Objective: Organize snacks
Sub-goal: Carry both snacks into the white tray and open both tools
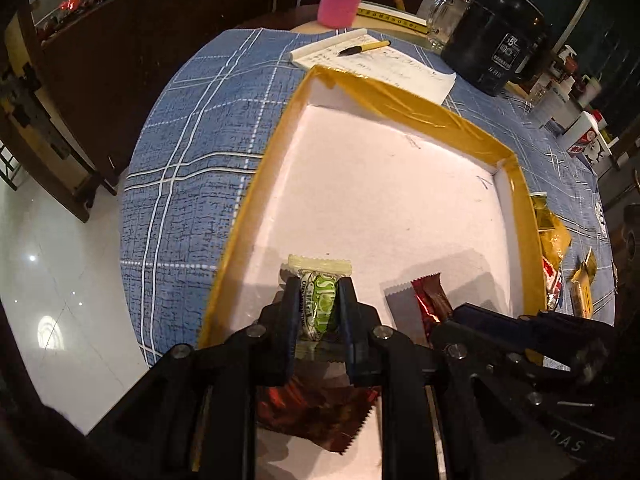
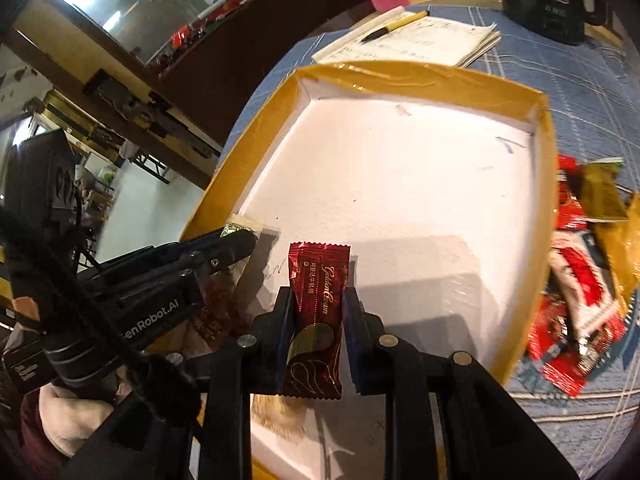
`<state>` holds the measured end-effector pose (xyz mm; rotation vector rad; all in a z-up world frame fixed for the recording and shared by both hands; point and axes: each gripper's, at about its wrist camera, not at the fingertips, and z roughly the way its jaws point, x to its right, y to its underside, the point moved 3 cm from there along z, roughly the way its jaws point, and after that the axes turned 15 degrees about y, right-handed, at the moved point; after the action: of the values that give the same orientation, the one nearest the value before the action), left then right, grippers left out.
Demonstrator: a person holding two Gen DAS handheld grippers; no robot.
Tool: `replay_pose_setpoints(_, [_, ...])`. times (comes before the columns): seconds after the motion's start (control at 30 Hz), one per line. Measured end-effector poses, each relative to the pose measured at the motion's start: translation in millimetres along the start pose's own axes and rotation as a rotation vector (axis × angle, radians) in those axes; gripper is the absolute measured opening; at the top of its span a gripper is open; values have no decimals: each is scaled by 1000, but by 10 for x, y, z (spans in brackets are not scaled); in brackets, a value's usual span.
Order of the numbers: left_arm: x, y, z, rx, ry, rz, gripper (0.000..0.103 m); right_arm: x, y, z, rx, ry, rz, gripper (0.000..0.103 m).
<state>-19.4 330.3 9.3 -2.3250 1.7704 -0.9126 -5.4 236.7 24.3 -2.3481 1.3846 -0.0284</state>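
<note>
My left gripper (image 1: 318, 300) has its fingers clamped on a green candy (image 1: 320, 304); my right gripper (image 2: 318, 308) clamps a red candy (image 2: 318, 312) over the tray (image 2: 400, 76).

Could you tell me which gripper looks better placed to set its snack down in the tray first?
Probably the left. The left gripper holds the green candy low near the tray wall; the right gripper, gripping the red candy, seems comparably close.

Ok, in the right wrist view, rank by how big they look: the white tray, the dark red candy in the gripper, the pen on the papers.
1. white tray
2. dark red candy, enlarged by nearness to the camera
3. pen, far off, so its true size is unsure
</note>
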Motion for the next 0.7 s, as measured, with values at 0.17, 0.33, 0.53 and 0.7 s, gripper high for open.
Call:
replay_pose_setpoints(0.17, [-26,-33,-83,7,4,-6,32,-53,-16,60,-7,18,15,26])
replay_pose_setpoints(0.33, [68,-43,-351,83,-25,-11,63,-25,28,-79,23,11,39,26])
replay_pose_setpoints(0.53, [361,88,-662,167,4,-37,63,110,136,-414,99,-22,79,26])
replay_pose_setpoints(0.7, [727,263,-854,231,42,-53,63,484,306,-845,286,62,154,57])
